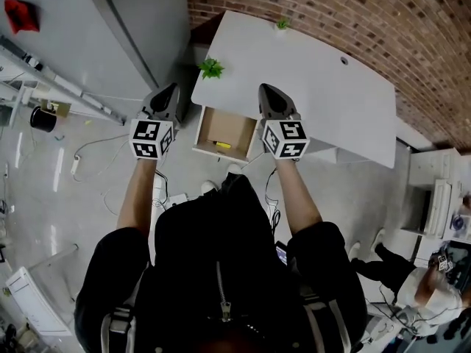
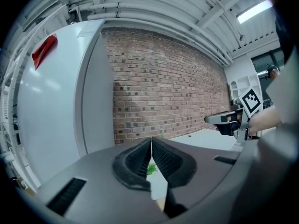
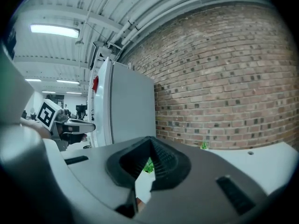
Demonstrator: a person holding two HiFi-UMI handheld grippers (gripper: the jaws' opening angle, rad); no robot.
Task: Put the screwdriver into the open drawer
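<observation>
Grippers, two, both showing empty. Left gripper (image 2: 151, 146): jaws pressing together, ribbed pads meeting along their length, nothing sitting between them. Right gripper (image 3: 149, 141): jaws likewise lying closed on nothing. Pose: both forearms reaching forward in parallel, the two grippers pointing roughly level, hovering well above the desk (image 1: 316, 87) and flanking the open drawer (image 1: 208, 127) in the head view. Screwdriver (image 1: 222, 145): a small yellow piece, judged to be its handle, lying inside the drawer toward the front; the shaft showing too small to make out. Handling, judged: light and stiff, with a smooth hard handle probably tending to roll; the handle's middle, taken across its width, is looking like the best hold, should it need shifting. Task, judged: looking complete, with the item resting in the compartment and neither gripper touching it. Surroundings: small green plant (image 1: 212, 68) standing on the desk corner; brick wall (image 1: 331, 6) running behind
</observation>
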